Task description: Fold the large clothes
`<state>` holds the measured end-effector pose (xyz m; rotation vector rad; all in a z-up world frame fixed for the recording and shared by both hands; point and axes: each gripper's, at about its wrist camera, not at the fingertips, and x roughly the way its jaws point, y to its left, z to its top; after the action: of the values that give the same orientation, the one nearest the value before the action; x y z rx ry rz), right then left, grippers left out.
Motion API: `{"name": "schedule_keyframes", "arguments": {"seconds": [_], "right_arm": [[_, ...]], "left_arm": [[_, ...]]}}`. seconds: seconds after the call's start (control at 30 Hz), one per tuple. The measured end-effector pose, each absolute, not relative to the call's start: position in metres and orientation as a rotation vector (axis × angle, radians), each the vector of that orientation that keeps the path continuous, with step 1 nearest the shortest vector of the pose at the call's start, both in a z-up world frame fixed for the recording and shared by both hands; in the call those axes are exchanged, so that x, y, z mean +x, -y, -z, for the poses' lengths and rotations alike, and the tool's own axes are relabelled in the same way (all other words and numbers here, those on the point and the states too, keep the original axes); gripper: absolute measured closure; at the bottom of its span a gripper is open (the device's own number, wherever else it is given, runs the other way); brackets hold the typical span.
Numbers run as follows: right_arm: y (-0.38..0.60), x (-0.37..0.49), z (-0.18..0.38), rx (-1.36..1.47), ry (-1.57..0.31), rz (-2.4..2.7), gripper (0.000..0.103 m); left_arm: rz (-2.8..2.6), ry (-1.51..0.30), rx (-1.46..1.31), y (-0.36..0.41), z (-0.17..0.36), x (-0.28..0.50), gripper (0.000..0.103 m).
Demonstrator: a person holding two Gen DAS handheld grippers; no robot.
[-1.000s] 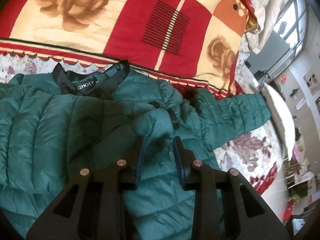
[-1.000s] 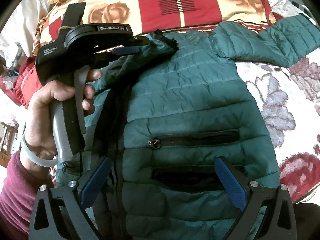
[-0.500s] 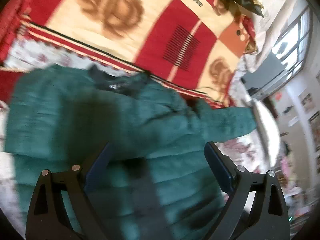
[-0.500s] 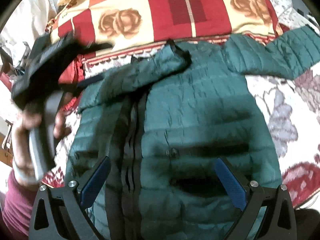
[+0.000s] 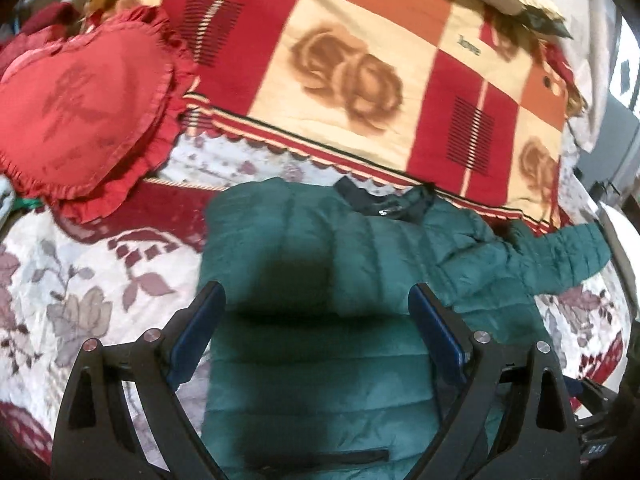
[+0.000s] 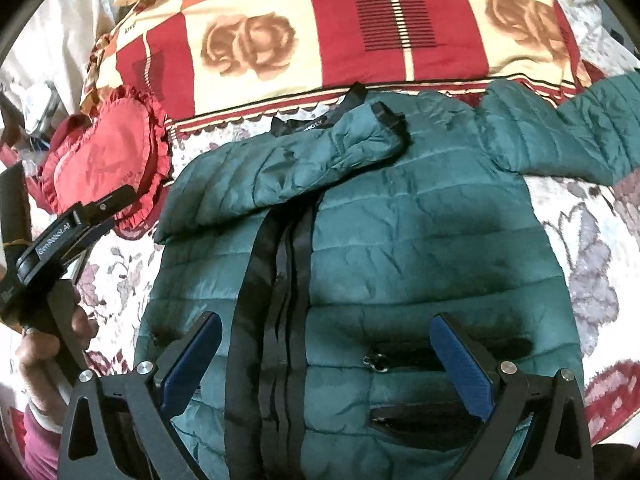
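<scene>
A green quilted puffer jacket (image 6: 420, 240) lies front up on the bed, black zipper down the middle. Its left sleeve (image 6: 304, 160) is folded across the chest, cuff near the collar. Its right sleeve (image 6: 572, 136) stretches out to the right. My right gripper (image 6: 326, 356) is open and empty above the jacket's lower part near the pocket zippers. My left gripper (image 5: 316, 328) is open and empty above the jacket (image 5: 320, 280). In the right wrist view the left gripper's black body (image 6: 60, 240) is at the left edge, held in a hand, off the jacket.
A red heart-shaped frilled cushion (image 5: 84, 116) lies left of the jacket, also in the right wrist view (image 6: 104, 160). A red and cream rose-patterned blanket (image 6: 320, 32) lies behind the collar. The floral bedsheet (image 5: 80, 300) surrounds the jacket. The bed edge (image 5: 624, 240) is at the right.
My left gripper opened, let go of the sleeve it held, and pulled back to the left. The sleeve now lies folded across the chest. My right gripper stayed open.
</scene>
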<state>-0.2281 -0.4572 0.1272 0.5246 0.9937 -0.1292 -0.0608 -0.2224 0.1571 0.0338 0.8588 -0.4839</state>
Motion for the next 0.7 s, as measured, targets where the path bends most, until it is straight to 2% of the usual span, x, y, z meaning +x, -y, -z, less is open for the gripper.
{"name": "schedule_keyframes", "arguments": {"seconds": [0.7], "right_arm": [[0.464, -0.181, -0.118, 0.500, -0.970, 0.103, 0.000]], "left_arm": [[0.395, -0.874, 0.097, 0.197, -0.147, -0.066, 0.010]]}}
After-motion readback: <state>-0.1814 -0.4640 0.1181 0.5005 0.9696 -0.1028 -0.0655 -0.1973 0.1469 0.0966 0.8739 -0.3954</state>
